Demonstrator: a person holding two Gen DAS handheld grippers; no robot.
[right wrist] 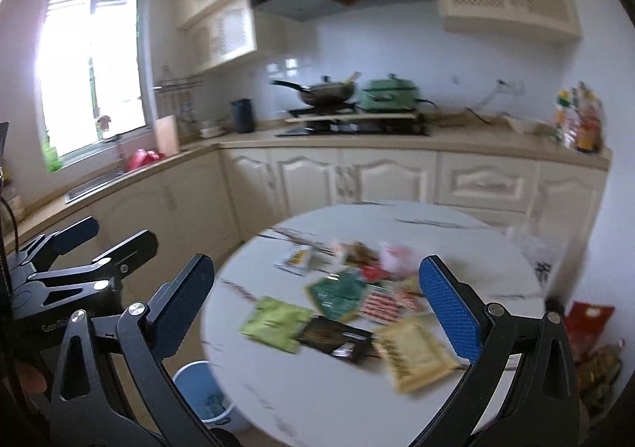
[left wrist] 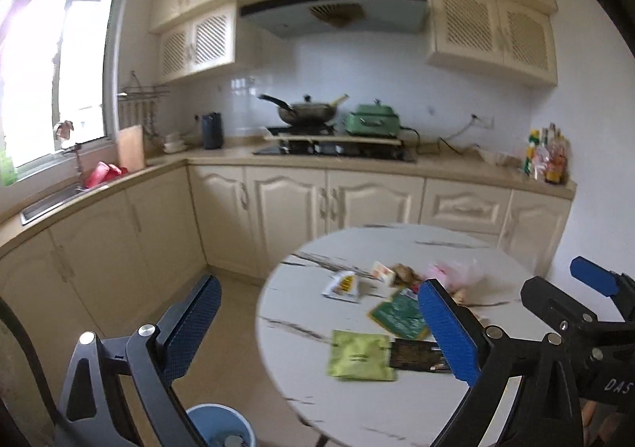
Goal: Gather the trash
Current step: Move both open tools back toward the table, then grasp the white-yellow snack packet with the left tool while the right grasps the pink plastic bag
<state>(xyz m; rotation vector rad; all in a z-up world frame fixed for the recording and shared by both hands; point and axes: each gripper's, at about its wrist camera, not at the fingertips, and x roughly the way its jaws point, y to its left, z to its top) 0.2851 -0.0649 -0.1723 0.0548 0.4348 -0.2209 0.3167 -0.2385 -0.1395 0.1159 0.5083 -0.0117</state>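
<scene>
Two claws hang above the near edge of the round counter (right wrist: 317,399), the left claw (left wrist: 317,332) and the right claw (right wrist: 329,312) both spread wide with nothing between their pads. Wrappers (right wrist: 345,296) lie scattered across the counter's middle, a light green packet (left wrist: 359,355) nearest. A blue bin (right wrist: 202,395) stands on the floor at the counter's near left.

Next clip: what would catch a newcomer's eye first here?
The scatter of wrappers across the round white table, a lime-green packet nearest its left edge. Next, the blue bin on the floor beside the table, already holding some trash. Both sets of blue-padded jaws stand wide open and empty in the foreground.
</scene>
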